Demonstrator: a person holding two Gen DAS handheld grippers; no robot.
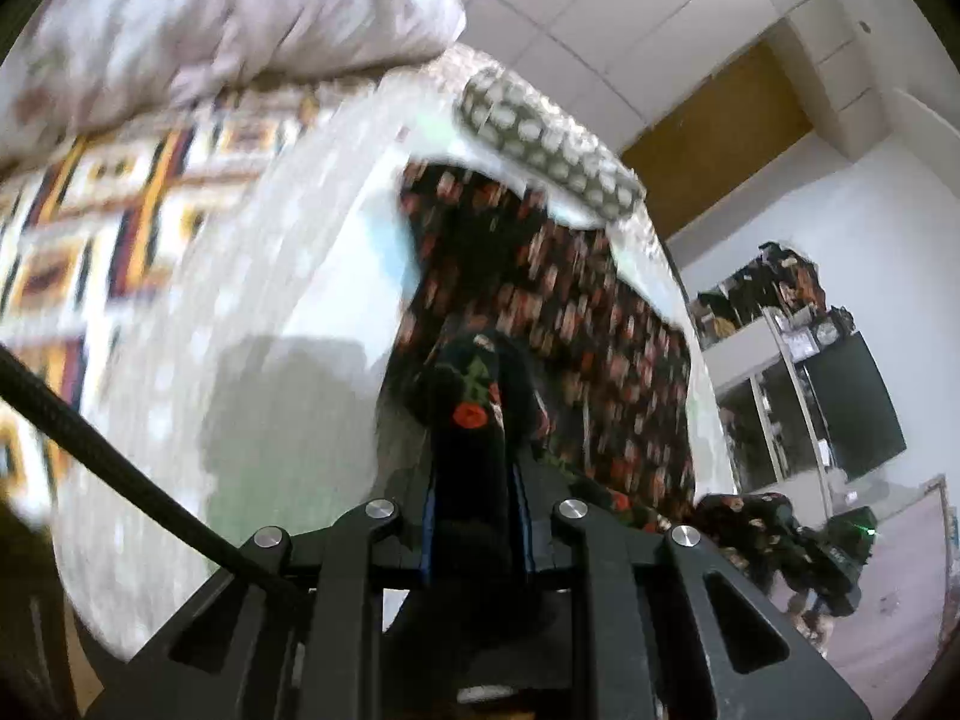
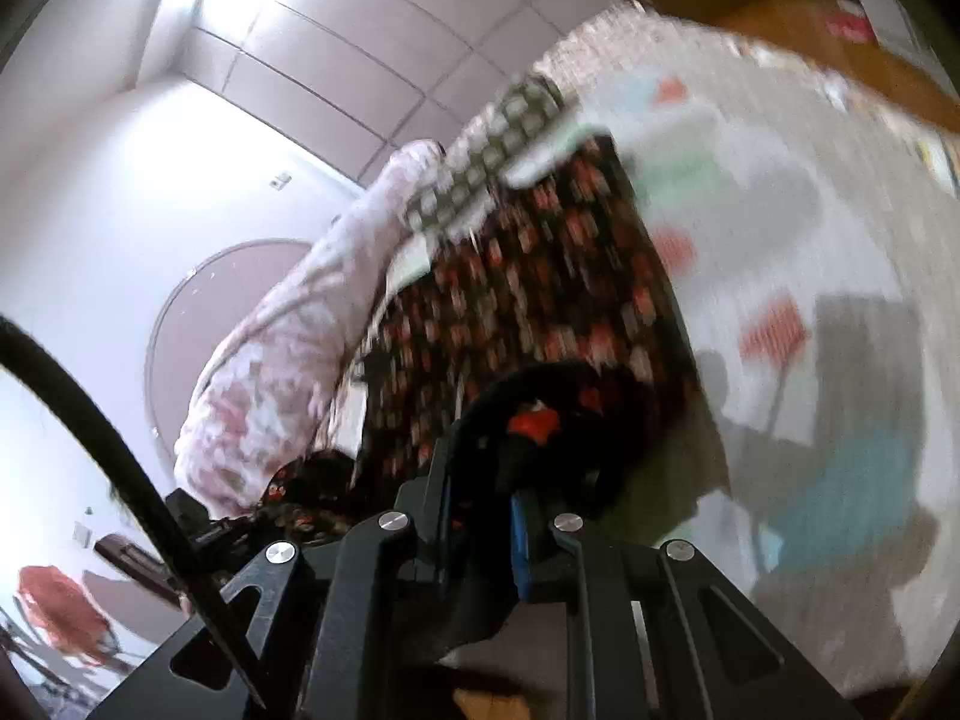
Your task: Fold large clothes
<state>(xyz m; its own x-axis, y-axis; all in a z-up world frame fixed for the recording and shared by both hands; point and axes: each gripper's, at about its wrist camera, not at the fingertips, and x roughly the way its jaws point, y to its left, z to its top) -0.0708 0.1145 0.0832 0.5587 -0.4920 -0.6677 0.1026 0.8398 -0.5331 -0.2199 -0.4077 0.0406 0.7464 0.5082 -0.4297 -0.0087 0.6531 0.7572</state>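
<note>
Two sets of jaws are mine, and both are clamped on the same dark floral garment [image 1: 558, 324]. My left gripper [image 1: 477, 420] has its jaws narrow, with a bunched fold of the black cloth, red flowers showing on it, pinched between them and standing up past the tips. My right gripper [image 2: 540, 450] is likewise drawn in on a gathered wad of the same cloth, a red flower sitting at the pinch; one blue pad [image 2: 521, 546] shows just below the wad.

Ahead of both sets of jaws the garment stretches away as a broad patterned panel over a pale bedspread [image 1: 288, 276]. Its far edge lies against a grey cloth with white spots [image 1: 540, 138]. Seen from my left jaws, more of the garment trails off to the right and sags below the bed edge. Both views are motion-blurred, so finer detail of the print cannot be read.

Beyond and to the left of my left jaws lies a striped blanket in orange, dark and white [image 1: 102, 198], with a heap of pale pinkish bedding [image 1: 240, 18] above it. From my right jaws that pink bedding sits to the left of the garment. A black cable [image 1: 120, 468] crosses the lower left of each view.
</note>
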